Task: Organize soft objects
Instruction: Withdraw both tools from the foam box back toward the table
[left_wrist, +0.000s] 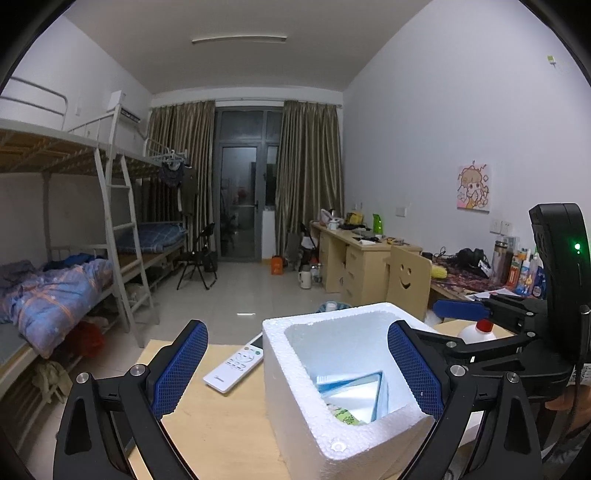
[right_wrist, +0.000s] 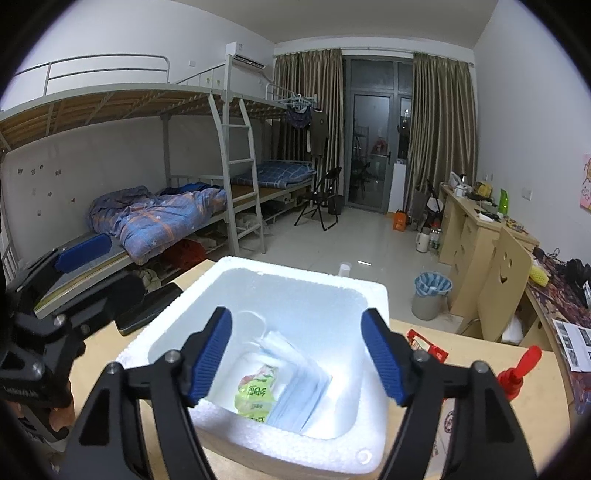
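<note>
A white foam box (right_wrist: 314, 284) stands on the wooden table (left_wrist: 207, 424). Inside it lie a green tissue pack (right_wrist: 256, 391) and a stack of pale blue face masks (right_wrist: 299, 380); the left wrist view shows the same pack (left_wrist: 345, 415) and masks (left_wrist: 351, 384) deep in the foam box (left_wrist: 295, 406). My right gripper (right_wrist: 297, 358) hovers open over the box mouth, nothing between its pads. My left gripper (left_wrist: 295, 369) is open wide at the box's near side, its right finger over the box's right wall and its left finger apart from the box.
A white remote (left_wrist: 236, 365) lies left of the box. Right of it are a white bottle with a red cap (left_wrist: 480, 330), a red pump top (right_wrist: 517, 373) and a red packet (right_wrist: 424, 343). A dark flat device (right_wrist: 147, 310) lies at the table's left edge.
</note>
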